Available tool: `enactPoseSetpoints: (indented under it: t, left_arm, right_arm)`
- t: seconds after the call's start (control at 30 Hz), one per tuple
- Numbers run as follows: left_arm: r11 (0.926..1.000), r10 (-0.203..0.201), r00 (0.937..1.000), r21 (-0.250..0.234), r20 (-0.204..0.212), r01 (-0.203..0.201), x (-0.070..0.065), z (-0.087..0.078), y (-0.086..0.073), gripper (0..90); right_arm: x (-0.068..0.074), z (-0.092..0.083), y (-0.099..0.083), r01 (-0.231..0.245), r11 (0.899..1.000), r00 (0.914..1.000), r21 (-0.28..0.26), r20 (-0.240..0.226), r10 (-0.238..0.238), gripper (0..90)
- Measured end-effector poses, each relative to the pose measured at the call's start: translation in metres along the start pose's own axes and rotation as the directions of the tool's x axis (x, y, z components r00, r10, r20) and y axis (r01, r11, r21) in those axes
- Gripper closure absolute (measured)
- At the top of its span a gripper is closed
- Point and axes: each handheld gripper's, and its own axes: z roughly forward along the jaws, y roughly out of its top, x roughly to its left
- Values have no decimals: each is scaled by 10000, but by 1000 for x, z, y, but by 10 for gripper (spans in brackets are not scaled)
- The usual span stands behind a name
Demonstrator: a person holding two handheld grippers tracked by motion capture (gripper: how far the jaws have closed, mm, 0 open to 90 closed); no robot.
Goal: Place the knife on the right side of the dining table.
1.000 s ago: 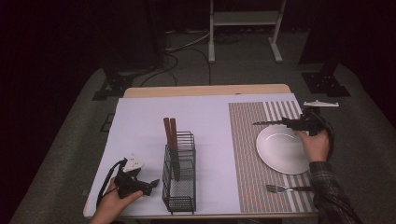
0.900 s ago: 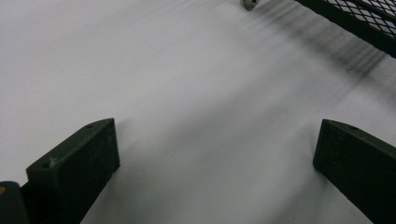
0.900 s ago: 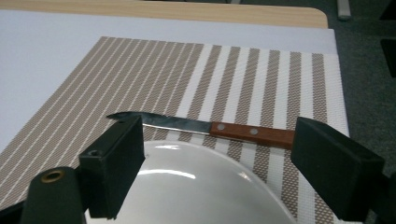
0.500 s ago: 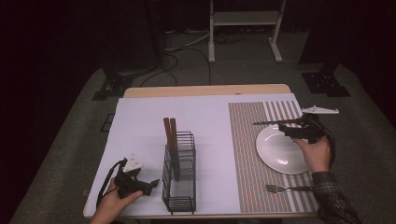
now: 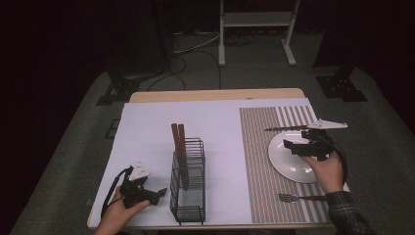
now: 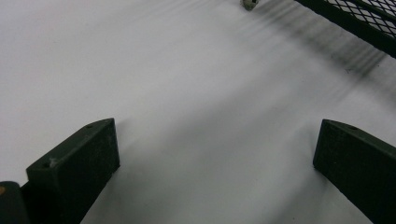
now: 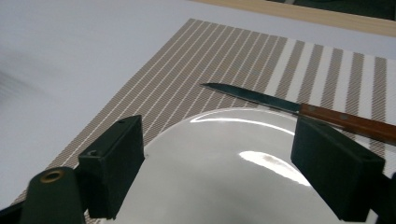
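Left gripper (image 5: pixel 155 194) lay near the desk's front-left corner, jaws wide, nothing between them | right gripper (image 5: pixel 292 146) hung over the white plate (image 5: pixel 288 164), jaws wide, empty | knife (image 7: pixel 299 108) lay on the striped placemat (image 5: pixel 259 161) just beyond the plate | fork (image 5: pixel 301 198) at placemat's front edge | wire rack (image 5: pixel 188 188) mid-desk held two wooden handles (image 5: pixel 177 139)

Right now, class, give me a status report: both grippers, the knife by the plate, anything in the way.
Left gripper open, empty, beside black wire caddy. Right gripper open over round white plate. Wooden-handled knife flat on striped placemat, past the plate's far rim. Nothing blocking.
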Motion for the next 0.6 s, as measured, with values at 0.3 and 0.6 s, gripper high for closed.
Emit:
enactPoseSetpoints:
  t: [0.3,0.6]
  left_arm:
    - [10000,-5,10000,-3,-3,5,0,0,0,0]
    - [10000,-6,10000,-2,-4,6,0,0,0,0]
  right_arm:
    - [25,-4,0,429,9990,9967,-118,-682,-436,154]
    - [48,-4,1,788,9968,9884,-129,-1292,-798,149]
